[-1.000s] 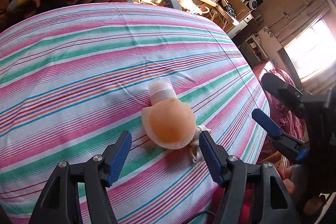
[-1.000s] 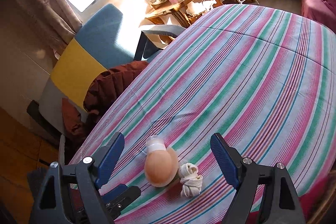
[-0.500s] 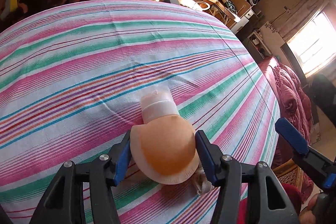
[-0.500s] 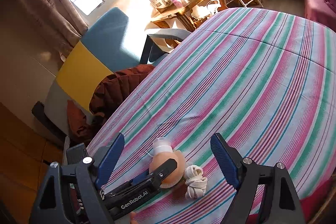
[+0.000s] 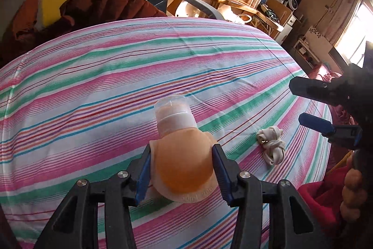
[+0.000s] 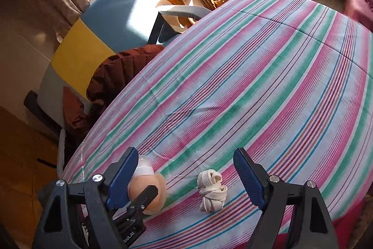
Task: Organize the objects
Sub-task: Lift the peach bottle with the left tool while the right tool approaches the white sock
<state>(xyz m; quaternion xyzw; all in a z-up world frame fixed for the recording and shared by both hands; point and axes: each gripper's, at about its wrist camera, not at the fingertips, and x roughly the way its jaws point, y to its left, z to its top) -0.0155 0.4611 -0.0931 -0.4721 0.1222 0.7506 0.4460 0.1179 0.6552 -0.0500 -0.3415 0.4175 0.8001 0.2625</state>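
Closed since a second ago: left gripper [image 5: 181,175] fingers now clamp the orange bulb [image 5: 184,166], formerly lying free between them.
Bulb's long axis runs straight ahead, capped neck forward, apparently just off the striped worktop [image 5: 116,76]. Right gripper [image 6: 186,176] spread, over the white bundle [image 6: 211,190], nearer it. No containers visible.

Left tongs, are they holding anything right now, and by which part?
Yes: the left tongs are shut on the orange pouch, gripping its rounded body on both sides, below the capped neck.
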